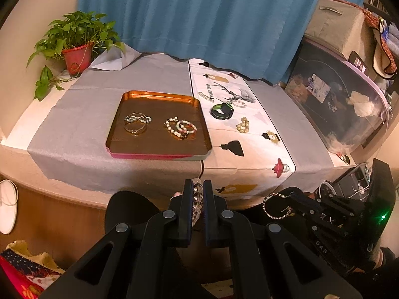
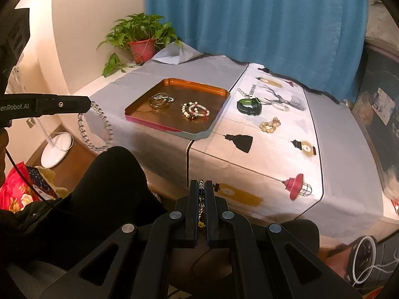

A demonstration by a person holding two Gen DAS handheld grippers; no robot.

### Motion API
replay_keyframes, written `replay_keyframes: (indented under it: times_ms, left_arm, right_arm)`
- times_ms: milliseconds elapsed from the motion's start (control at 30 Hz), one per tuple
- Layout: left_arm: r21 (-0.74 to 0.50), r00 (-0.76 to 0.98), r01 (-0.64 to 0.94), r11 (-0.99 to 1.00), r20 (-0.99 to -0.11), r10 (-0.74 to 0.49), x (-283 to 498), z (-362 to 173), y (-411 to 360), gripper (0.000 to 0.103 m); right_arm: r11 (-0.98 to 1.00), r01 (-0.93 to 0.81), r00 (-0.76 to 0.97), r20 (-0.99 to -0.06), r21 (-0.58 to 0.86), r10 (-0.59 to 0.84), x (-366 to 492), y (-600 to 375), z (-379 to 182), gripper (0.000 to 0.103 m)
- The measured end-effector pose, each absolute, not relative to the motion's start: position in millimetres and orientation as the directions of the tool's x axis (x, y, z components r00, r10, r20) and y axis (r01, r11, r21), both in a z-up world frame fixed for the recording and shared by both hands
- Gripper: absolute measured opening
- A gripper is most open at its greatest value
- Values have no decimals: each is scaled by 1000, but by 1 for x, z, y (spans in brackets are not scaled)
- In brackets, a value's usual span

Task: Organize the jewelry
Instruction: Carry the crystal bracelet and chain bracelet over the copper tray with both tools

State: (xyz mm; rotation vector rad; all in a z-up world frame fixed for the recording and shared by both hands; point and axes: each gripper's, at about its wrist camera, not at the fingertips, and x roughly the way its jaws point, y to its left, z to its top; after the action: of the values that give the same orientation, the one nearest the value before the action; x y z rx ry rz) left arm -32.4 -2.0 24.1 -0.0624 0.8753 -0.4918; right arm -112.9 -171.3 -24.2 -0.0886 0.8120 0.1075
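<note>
I read the copper tray (image 1: 159, 147) at centre frame, on the grey cloth (image 1: 99, 94). It contains two groups: metal bangles (image 1: 136, 122) on its left half and a cluster of beaded bracelets (image 1: 180, 127) on its right half. To the right of the tray, on the printed runner (image 1: 249, 154), lie a green-and-black watch (image 1: 222, 111), a cream bead bracelet (image 1: 243, 125), and two pale bead strands (image 1: 239, 104) further back.

My left gripper (image 1: 197, 186) is closed on a clear crystal bead bracelet (image 1: 197, 196) at lower centre, short of the table edge. My right gripper (image 2: 202, 186) is closed on a chain bracelet (image 2: 201, 209), possibly with a small yellow charm.

The right wrist view alone shows the crystal beads (image 2: 99, 129) hanging in a full loop below the left tool at centre left. The left wrist view alone shows the chain as an open ring (image 1: 276, 205) at lower right.

A potted plant (image 1: 74, 39) stands at upper left, before a blue curtain (image 1: 212, 20). A dark-clad knee (image 2: 112, 186) occupies the lower left of the right view.
</note>
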Motion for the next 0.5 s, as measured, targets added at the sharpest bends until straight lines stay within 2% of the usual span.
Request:
replay_keyframes:
  times_ms: [500]
  left_arm:
    - [-247,561,384,890,-703,-438,87,32,-5,5]
  right_arm:
    - [990,-137,721,-686,-9,94,9,-179,-9,4]
